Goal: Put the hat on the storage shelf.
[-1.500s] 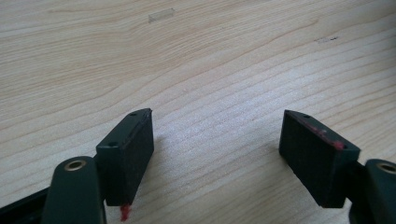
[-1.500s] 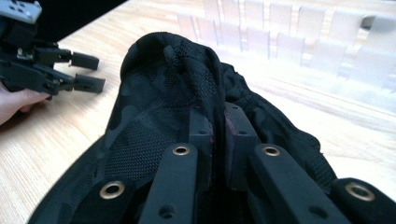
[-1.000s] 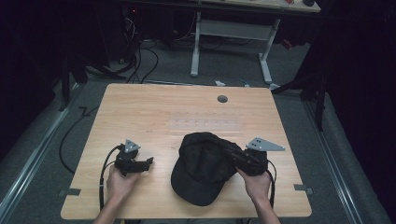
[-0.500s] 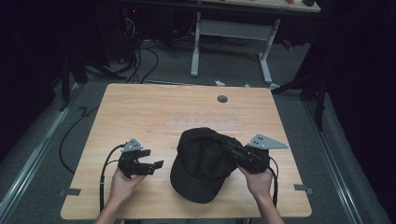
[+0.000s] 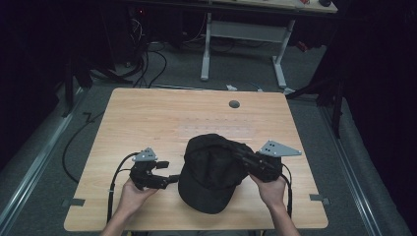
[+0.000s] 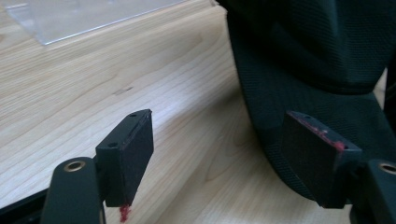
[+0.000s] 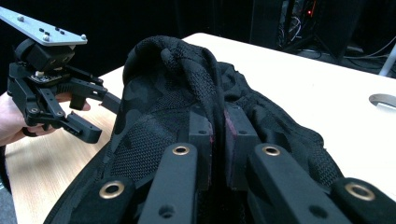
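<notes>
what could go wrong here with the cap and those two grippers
The right gripper pinches only a thin fold of the black cap, so the mesh might slip free or stretch if pulled. The open left gripper sits low at the cap's edge; closing there may catch the wooden table or miss the fabric.

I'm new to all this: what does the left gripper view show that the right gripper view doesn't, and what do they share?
The left gripper view alone shows the left gripper with its jaws wide apart beside the cap's brim, plus a clear plastic sheet lying on the wood. The right gripper view alone shows the right gripper pinching a fold of the cap's crown, and a round hole in the tabletop. Both show the black cap and the wooden table.
</notes>
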